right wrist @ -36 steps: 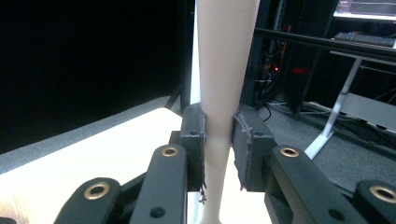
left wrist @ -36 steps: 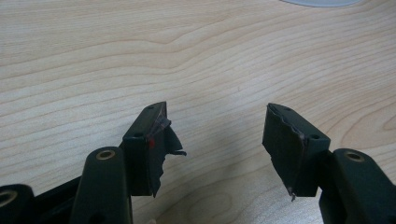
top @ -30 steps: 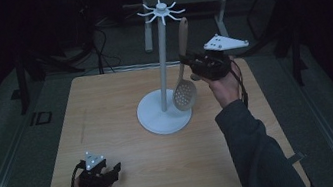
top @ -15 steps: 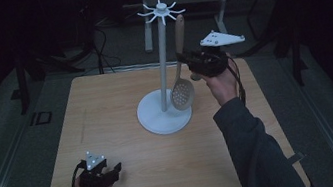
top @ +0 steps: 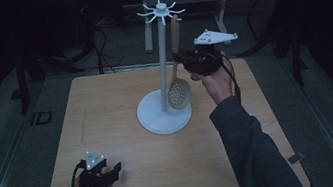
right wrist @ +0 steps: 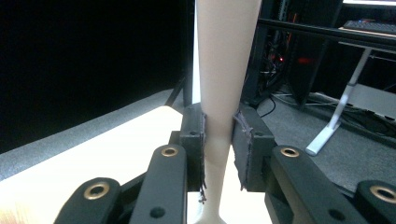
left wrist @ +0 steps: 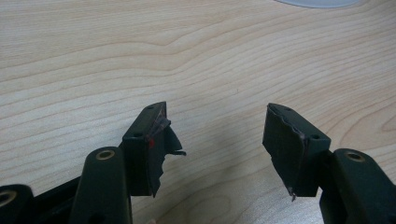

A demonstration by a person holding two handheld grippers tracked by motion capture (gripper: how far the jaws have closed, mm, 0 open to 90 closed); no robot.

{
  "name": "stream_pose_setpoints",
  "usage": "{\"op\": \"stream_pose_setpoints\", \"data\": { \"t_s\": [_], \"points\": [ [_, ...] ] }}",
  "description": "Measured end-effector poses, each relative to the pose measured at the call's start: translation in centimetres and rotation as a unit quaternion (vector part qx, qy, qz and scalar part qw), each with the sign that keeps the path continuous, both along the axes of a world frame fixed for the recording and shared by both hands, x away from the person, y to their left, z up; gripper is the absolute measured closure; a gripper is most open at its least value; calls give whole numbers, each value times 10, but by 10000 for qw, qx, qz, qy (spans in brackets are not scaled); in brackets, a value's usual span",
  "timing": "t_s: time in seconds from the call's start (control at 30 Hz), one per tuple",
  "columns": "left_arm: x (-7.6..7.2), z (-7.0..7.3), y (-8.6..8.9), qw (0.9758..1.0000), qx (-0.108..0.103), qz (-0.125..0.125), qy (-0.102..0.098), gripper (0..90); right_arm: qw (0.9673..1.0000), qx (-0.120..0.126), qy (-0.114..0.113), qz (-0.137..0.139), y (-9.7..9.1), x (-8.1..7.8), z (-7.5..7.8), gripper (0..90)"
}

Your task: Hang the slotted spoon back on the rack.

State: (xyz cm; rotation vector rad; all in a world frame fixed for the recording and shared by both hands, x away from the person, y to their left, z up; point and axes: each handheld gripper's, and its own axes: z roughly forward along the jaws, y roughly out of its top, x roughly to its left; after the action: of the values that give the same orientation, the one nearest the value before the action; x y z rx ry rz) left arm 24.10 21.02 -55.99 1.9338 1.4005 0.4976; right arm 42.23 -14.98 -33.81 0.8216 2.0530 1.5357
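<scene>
Pale wooden slotted spoon (top: 178,79), raised nearer the white rack's (top: 164,63) hooks than before, handle pinched between right gripper (top: 185,61) fingers (right wrist: 194,140); left gripper (top: 115,168) fingers spread, empty.

Rack (top: 165,116) mid-table (top: 106,108), spoon (top: 179,89) right of pole

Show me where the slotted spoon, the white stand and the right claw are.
slotted spoon (top: 179,93): high view, on its perforated bowl.
white stand (top: 157,117): high view, on its round base.
right claw (right wrist: 218,144): right gripper view, midway between its fingertips, on the spoon's handle.
</scene>
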Motion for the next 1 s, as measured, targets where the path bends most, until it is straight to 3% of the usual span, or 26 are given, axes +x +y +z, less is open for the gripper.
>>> {"op": "stream_pose_setpoints", "data": {
  "t_s": [0.3,0.6,0.77,1.0],
  "points": [
    [0,0,0,10000,-5,11,-9,408,10000,66,-31,-36,-1,-2,-4,727],
    [0,0,0,10000,19,0,-3,407,9999,62,-93,21,-1,-7,-3,598],
    [0,0,-1,10000,11,0,-7,406,9999,1,-75,-136,-1,-8,-4,454],
    [0,0,-1,10000,18,0,-3,404,9996,-61,9,-275,-1,-10,-6,329]
  ]
}}
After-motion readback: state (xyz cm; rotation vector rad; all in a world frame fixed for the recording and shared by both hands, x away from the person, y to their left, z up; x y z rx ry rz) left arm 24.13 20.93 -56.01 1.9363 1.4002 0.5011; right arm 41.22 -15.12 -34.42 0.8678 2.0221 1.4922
